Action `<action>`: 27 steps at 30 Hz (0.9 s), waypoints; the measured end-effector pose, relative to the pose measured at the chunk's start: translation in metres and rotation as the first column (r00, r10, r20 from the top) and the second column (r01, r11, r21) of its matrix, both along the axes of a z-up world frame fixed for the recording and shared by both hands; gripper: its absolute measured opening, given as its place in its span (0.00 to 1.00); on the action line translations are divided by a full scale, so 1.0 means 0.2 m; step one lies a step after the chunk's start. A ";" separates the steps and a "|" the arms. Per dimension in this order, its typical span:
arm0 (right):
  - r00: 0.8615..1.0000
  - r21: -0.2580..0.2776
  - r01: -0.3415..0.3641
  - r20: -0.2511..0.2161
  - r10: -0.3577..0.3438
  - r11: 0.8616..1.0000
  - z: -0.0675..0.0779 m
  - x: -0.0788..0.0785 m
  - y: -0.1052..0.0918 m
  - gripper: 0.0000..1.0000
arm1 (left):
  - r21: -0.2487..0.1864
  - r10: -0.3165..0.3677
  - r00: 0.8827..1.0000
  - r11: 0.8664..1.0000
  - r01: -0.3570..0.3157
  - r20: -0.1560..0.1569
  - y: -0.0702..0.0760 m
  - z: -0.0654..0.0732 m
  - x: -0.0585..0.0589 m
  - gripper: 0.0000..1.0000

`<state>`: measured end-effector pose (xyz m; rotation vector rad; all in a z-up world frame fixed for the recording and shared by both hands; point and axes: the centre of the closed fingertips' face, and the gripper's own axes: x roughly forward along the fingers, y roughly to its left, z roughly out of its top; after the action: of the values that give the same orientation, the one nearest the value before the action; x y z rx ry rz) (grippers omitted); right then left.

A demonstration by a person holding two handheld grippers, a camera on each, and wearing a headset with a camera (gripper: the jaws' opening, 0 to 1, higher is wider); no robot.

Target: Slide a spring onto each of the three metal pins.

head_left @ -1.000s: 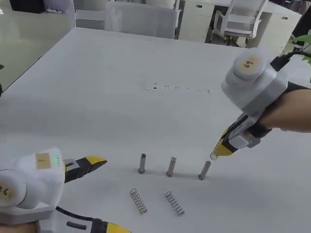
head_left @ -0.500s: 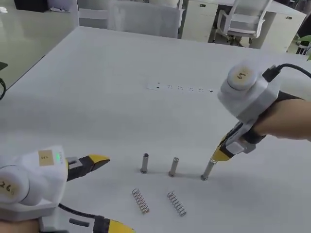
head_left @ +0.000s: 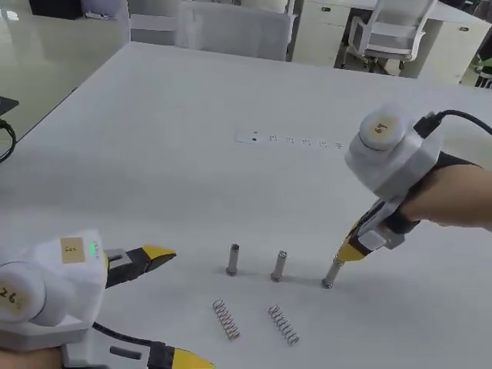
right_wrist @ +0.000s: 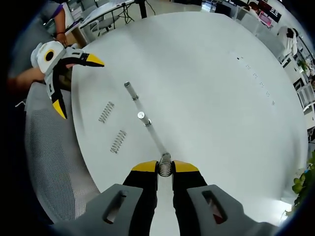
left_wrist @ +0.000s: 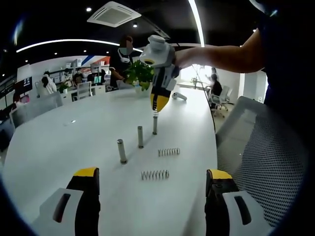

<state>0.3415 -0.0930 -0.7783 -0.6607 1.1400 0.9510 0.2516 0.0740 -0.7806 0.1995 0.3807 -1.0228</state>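
Springs are not yet seated on any pin, as far as the white table [head_left: 192,138] shows. The left gripper [head_left: 177,305] waits with its jaws wide open at the near edge, and the right gripper [head_left: 347,252] is clamped on one spring [right_wrist: 165,167], held at the top of the right pin [head_left: 330,274]. The middle pin [head_left: 279,265] and left pin [head_left: 233,260] stand bare beside it, and two loose springs [head_left: 226,318] lie flat just in front, so the first fitting looks only begun and two remain.

A white table [head_left: 192,115] carries three upright pins [head_left: 279,265] and two loose springs [head_left: 225,318].
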 end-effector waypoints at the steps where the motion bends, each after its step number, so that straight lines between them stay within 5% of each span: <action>1: 1.000 0.003 0.003 0.001 -0.003 1.000 0.00 0.00 0.00 0.08 | 0.000 0.000 1.000 1.000 0.000 0.000 0.00 0.00 0.00 0.87; 27: 1.000 -0.059 -0.021 -0.021 0.020 0.998 -0.20 -0.04 0.00 0.08 | 0.004 -0.007 1.000 1.000 0.007 -0.002 -0.01 0.01 -0.01 0.84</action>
<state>0.3337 -0.0933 -0.8185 -0.7127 1.1851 0.9461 0.2499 0.0727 -0.7782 0.2036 0.3836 -1.0295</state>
